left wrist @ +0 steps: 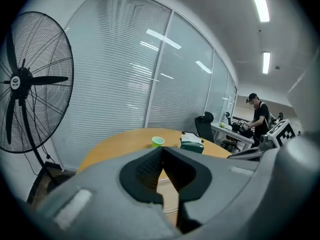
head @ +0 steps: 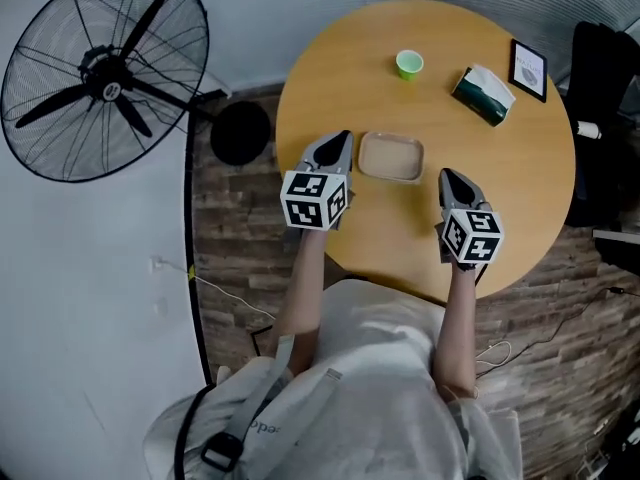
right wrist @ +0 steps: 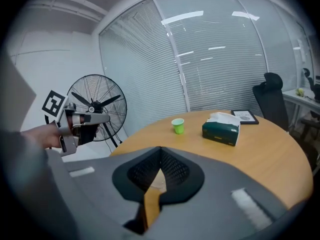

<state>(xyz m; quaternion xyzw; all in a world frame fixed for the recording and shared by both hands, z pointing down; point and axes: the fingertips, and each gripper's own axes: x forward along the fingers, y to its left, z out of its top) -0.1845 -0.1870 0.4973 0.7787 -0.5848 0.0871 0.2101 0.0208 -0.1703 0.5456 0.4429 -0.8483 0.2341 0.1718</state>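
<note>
The left gripper and right gripper, both closed and empty (jaw tips meeting), flank the shallow beige tray on the table, near side, apparently keeping it within either's reach.

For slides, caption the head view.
Both shut, left hand-held gripper and right hand-held gripper flank a tray on a round table.

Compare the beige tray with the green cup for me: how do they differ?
The beige tray is rectangular and shallow; the green cup is round and taller-sided. The tray covers more table than the cup. The tray lies between the left tool and right tool; the cup stands farther off, toward the far side. Both sit open-topped on the round table and look empty.
</note>
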